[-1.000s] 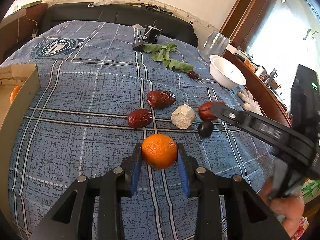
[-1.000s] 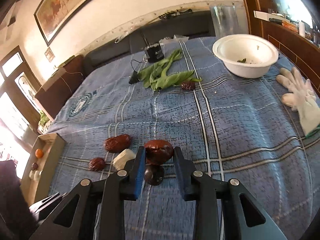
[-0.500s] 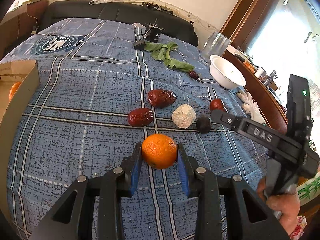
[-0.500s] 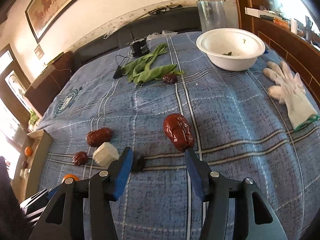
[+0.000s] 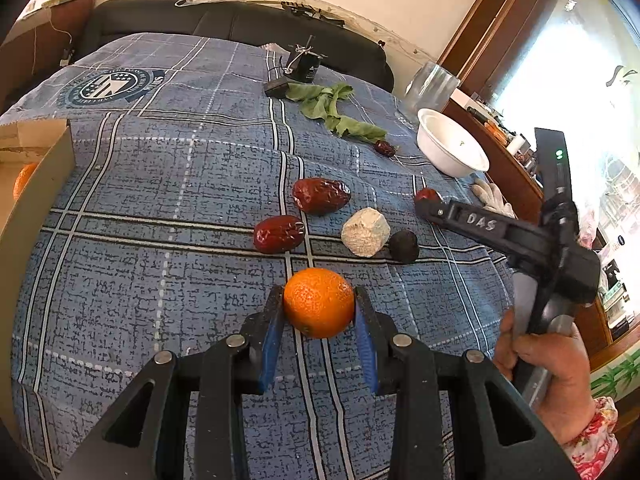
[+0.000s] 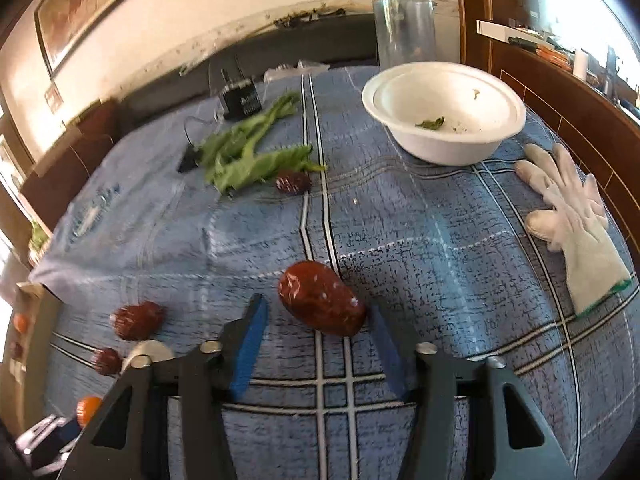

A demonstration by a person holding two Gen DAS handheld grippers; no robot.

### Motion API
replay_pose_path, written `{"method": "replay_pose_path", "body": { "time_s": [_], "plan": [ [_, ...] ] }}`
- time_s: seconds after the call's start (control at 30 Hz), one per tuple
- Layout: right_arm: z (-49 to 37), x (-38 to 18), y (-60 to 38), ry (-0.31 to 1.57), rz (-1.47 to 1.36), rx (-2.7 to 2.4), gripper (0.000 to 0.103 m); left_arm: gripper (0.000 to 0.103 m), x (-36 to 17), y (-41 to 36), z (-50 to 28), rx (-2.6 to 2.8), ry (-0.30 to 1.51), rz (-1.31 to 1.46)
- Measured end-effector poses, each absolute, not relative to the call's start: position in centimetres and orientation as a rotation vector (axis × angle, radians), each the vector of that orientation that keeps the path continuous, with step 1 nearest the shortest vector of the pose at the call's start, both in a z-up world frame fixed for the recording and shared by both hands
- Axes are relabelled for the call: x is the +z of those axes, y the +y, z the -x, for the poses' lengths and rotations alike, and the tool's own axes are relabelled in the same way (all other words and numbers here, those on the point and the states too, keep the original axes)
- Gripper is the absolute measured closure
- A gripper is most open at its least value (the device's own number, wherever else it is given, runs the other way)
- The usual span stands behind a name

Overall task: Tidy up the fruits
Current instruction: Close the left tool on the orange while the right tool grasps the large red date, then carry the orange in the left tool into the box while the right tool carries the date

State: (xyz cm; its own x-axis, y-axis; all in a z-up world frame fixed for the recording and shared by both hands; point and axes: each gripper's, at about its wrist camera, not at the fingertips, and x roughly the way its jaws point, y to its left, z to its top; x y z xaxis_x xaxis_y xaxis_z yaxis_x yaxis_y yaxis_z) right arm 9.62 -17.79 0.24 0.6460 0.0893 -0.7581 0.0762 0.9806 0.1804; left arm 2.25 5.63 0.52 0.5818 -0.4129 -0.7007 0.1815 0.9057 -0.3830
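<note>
Left gripper (image 5: 319,322) still clamped on the orange (image 5: 319,302). Right gripper (image 6: 316,332), shut a second ago, has shifted; jaws closing, red date (image 6: 321,304) between the fingers, left pad clear. Grab not yet secured.

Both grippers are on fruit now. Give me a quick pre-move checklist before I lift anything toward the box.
1. Left gripper clamped on the orange: ok, both pads touch its sides.
2. Right gripper straddles the red date: ok; it lies between the fingers.
3. Right grip secured: not ok; jaws are closing, with a gap on the left side.
4. Date squared to the pads: not ok, it lies diagonally.
5. Neighbouring black fruit and white chunk clear of both grippers: ok.
6. Room left in the box: cannot tell; only its edge shows.
</note>
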Motion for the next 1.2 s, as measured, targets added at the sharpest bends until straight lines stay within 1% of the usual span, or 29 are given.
{"method": "replay_pose_path", "body": {
  "time_s": [0.13, 0.33, 0.53, 0.67, 0.87, 1.0, 1.1, 1.2],
  "plan": [
    [-8.7, 0.8, -17.7, 0.834, -0.208, 0.012, 0.057, 0.071, 0.5, 5.9, -2.4, -0.360, 0.887, 0.294],
    [-5.1, 2.6, -17.6, 0.783, -0.249, 0.066, 0.057, 0.071, 0.5, 6.2, -2.4, -0.367, 0.890, 0.318],
    [-1.4, 3.9, -16.6, 0.783, -0.308, 0.165, 0.056, 0.071, 0.9, 6.9, -1.9, -0.345, 0.872, 0.333],
    [0.5, 5.1, -14.3, 0.783, -0.326, 0.251, 0.056, 0.071, 2.2, 8.5, -0.8, -0.319, 0.836, 0.364],
    [2.4, 7.8, -7.5, 0.763, -0.254, 0.413, 0.056, 0.071, 5.8, 15.0, 4.6, -0.263, 0.744, 0.420],
    [2.7, 8.7, -1.3, 0.773, -0.226, 0.558, 0.055, 0.071, 7.7, 21.1, 7.8, -0.116, 0.703, 0.378],
    [2.8, 8.5, 3.9, 0.798, -0.190, 0.656, 0.055, 0.071, 7.5, 24.9, 8.7, 0.000, 0.724, 0.329],
    [3.1, 7.7, 8.9, 0.825, -0.130, 0.728, 0.055, 0.071, 6.2, 28.3, 8.6, 0.082, 0.780, 0.327]
  ]
}}
